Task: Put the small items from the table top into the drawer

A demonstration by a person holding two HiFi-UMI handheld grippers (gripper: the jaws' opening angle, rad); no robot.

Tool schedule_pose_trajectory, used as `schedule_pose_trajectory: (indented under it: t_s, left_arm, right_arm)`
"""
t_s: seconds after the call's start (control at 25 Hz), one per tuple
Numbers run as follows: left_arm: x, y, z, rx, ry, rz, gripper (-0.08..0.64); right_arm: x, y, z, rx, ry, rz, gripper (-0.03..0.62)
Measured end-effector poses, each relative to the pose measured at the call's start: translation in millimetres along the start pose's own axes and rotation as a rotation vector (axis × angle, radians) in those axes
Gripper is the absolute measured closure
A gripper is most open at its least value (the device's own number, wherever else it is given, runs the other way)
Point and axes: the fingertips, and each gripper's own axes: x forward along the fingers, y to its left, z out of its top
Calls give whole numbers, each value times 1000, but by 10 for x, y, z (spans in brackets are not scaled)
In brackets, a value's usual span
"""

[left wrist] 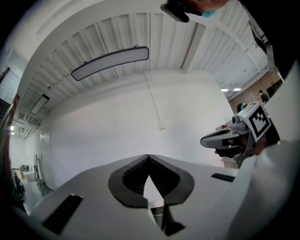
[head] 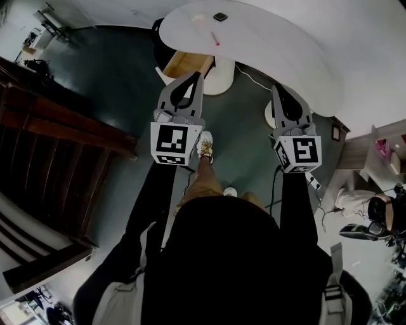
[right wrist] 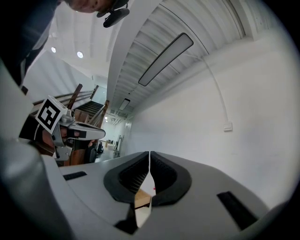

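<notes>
Items, a black block [head: 220,16] and a red stick [head: 216,40], lie on the table [head: 285,57] above the open drawer [head: 185,63]; nothing appears stowed. Left tool [head: 193,76] and right tool [head: 276,90], closed and empty, hang short of them.

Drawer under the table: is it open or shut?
Open. The drawer sticks out from under the white table, and its wooden inside shows in the head view.

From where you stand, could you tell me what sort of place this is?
Likely an open office or studio hall: a white table, a dark wooden staircase and a long ceiling lamp.
</notes>
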Motion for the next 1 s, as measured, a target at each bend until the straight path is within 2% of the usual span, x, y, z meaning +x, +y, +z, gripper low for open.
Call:
schedule_pose_trajectory:
  t_s: [0.2, 0.52, 1.0]
  left_arm:
    - [546, 372, -44, 9, -40, -11, 548]
    - [1544, 1008, -173, 18, -45, -66, 548]
    - [2598, 1881, -178, 25, -105, -151, 548]
  right_arm:
    - [629, -119, -49, -22, 12, 16, 565]
    - [1772, -400, -41, -31, 15, 10, 565]
    - [3193, -628, 107, -54, 4, -76, 565]
